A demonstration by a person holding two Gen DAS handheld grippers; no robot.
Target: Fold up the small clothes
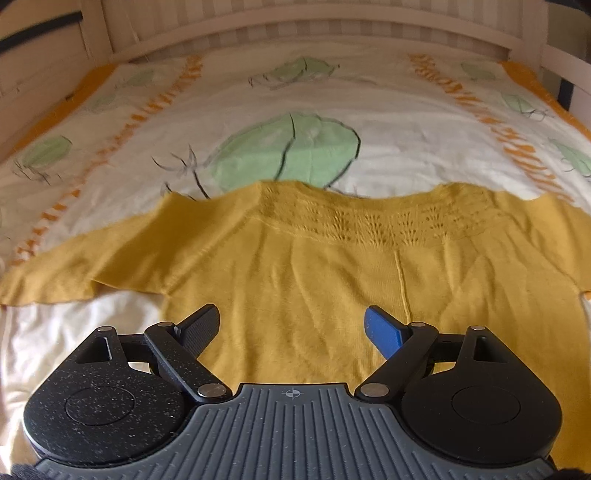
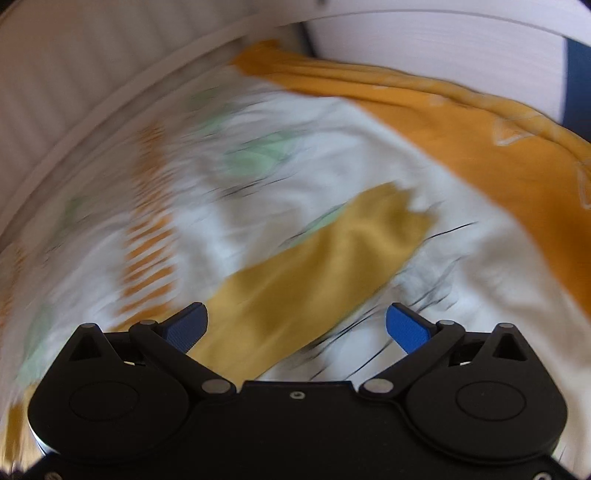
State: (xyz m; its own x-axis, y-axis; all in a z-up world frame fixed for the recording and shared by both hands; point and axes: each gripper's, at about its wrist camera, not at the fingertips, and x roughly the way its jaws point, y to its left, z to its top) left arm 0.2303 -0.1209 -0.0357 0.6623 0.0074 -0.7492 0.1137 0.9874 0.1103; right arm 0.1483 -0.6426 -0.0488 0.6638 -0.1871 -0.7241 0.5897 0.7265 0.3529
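A mustard yellow knit top [image 1: 314,266] lies spread flat on the bed, neckline away from me and sleeves out to both sides. My left gripper [image 1: 291,328] is open and empty, hovering over the top's lower body. In the right wrist view, which is motion-blurred, one yellow sleeve [image 2: 314,273] stretches away from me. My right gripper [image 2: 295,326] is open and empty above the near part of that sleeve.
The bed has a white cover [image 1: 184,122] with green leaf prints and orange stripes. A pale slatted headboard [image 1: 295,33] runs along the far side. An orange border of the cover [image 2: 480,125] runs along the right edge by a white rail.
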